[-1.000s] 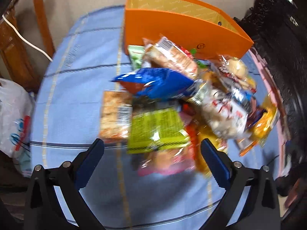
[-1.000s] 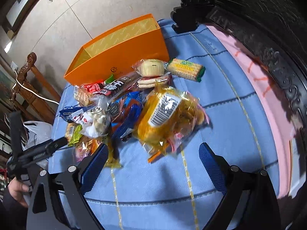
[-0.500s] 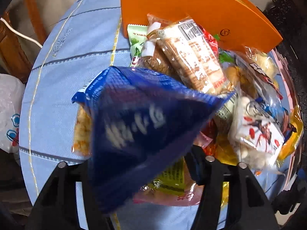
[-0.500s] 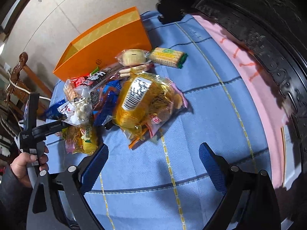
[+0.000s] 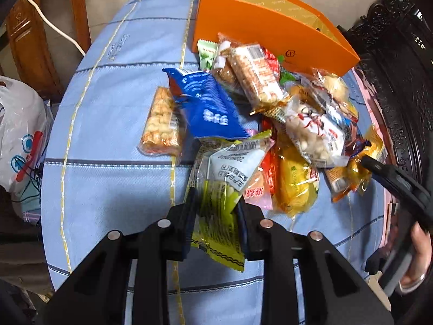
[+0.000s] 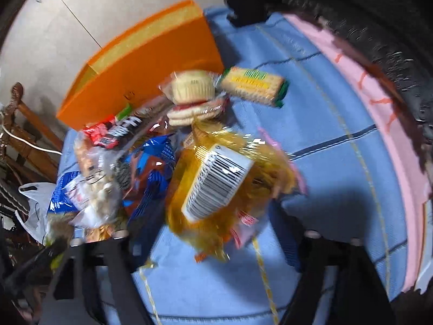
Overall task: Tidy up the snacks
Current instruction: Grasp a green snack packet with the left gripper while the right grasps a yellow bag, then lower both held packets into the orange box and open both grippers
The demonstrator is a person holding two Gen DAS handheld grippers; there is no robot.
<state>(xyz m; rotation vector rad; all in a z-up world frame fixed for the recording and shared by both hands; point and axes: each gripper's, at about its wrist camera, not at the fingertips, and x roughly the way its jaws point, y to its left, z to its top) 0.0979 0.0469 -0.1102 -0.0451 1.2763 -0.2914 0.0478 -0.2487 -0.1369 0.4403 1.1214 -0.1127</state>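
Left wrist view: the left gripper (image 5: pixel 216 211) was seen clamped on a yellow-green plastic snack packet with a white label (image 5: pixel 220 189), its jaws having just been closing, the packet's lower end hanging below the pads. Beyond it, a heap of wrapped snacks (image 5: pixel 270 103) was spread over a round table covered with a blue checked cloth (image 5: pixel 108 135), a blue foil bag (image 5: pixel 205 105) lying at the heap's left side, a clear pack of peanut brittle (image 5: pixel 162 122) just beside it. An open orange cardboard box (image 5: pixel 270 27) stood behind the heap. In the blurred right wrist view, the right gripper (image 6: pixel 213 230) was pictured with its jaws having just been closing around a golden-yellow cellophane bag with a barcode label (image 6: pixel 222 184); whether the pads pressed on it could not be told.
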